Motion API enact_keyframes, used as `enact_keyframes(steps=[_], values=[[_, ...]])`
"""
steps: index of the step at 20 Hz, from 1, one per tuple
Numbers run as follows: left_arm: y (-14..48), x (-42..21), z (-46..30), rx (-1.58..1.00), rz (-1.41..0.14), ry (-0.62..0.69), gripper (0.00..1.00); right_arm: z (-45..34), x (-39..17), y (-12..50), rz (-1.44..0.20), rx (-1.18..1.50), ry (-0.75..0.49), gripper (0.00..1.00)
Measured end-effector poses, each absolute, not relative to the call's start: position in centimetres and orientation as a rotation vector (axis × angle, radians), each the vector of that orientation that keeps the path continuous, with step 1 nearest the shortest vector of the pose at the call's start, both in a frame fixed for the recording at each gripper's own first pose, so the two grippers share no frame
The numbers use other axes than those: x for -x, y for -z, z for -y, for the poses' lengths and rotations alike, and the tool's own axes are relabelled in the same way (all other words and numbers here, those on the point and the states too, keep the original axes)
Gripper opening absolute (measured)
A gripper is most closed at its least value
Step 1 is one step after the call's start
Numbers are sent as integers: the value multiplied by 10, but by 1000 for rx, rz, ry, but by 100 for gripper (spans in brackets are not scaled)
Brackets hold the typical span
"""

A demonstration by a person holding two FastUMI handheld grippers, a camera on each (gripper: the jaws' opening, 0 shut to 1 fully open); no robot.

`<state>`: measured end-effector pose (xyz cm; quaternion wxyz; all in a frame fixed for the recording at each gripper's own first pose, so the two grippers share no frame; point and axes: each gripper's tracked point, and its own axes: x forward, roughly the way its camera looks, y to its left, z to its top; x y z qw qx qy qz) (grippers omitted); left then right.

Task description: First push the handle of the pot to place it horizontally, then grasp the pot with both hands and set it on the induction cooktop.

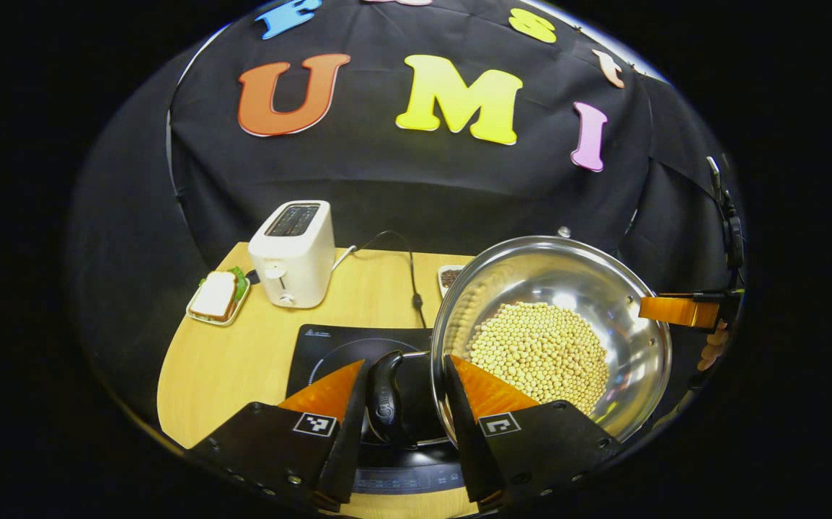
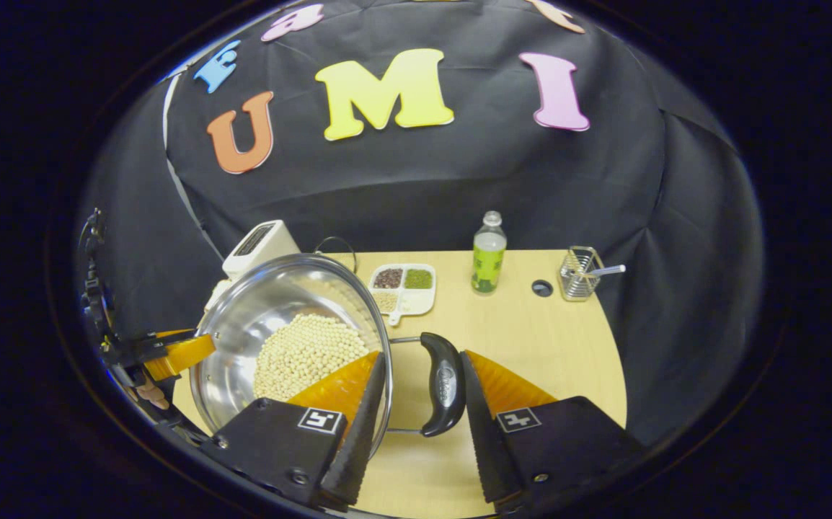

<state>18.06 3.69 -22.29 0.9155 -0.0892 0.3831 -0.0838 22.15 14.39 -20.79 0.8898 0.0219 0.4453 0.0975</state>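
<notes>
Wooden counter (image 2: 531, 339) under the black booth wall, and I've got the pot (image 1: 553, 335) up between both tools.

Shiny steel pot, heaped with pale beans (image 1: 542, 353), sits over the induction cooktop's (image 1: 329, 346) right edge. My left hand-held gripper (image 1: 405, 393) brackets one black handle (image 1: 385, 396), fingers apart; right hand-held gripper (image 2: 419, 393) brackets the other handle (image 2: 443, 393). I can't tell if either pinches.

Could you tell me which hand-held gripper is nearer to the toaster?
Left. The left hand-held gripper straddles the pot's handle on the toaster's side; the right hand-held gripper straddles the opposite handle, with the pot between.
</notes>
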Motion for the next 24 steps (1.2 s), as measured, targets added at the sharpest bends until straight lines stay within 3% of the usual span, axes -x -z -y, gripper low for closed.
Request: enact_keyframes(steps=[13,24], values=[[257,-184,-146,187,-839,39,57,-264,-240,268,-1010,-63,-310,61],[320,-208,-170,164,-892,16,57,-296,-243,329,-999,-48,-254,61]])
